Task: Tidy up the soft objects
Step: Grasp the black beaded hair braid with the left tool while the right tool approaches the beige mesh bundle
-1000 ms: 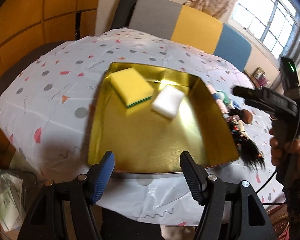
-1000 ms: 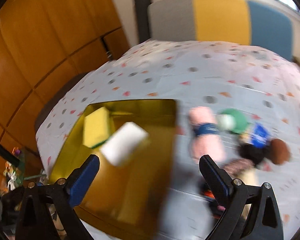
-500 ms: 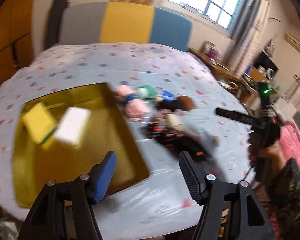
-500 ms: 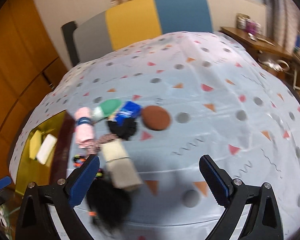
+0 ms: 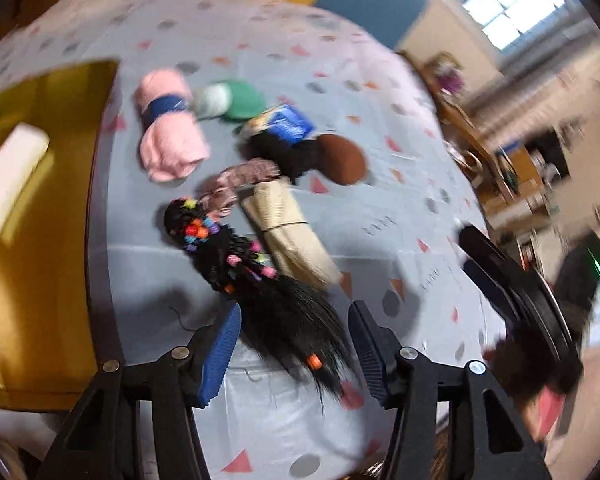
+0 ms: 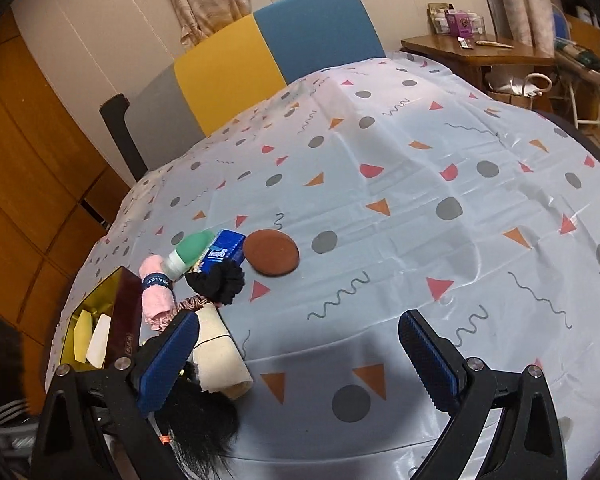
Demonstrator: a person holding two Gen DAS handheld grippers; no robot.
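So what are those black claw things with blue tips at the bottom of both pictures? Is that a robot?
No robot here. A person holds a grabbing tool, called a gripper, in each hand, and a small camera on each one looks out along its two fingers. One picture comes from the left gripper, the other from the right gripper. Neither holds anything. The left one's jaws are closing, with the tip of a black wig with coloured beads between them, not yet pinched. On the spotted tablecloth lie soft things: a pink rolled towel, a beige cloth roll, a black scrunchie and a round brown pad. The gold tray already has a white sponge inside.
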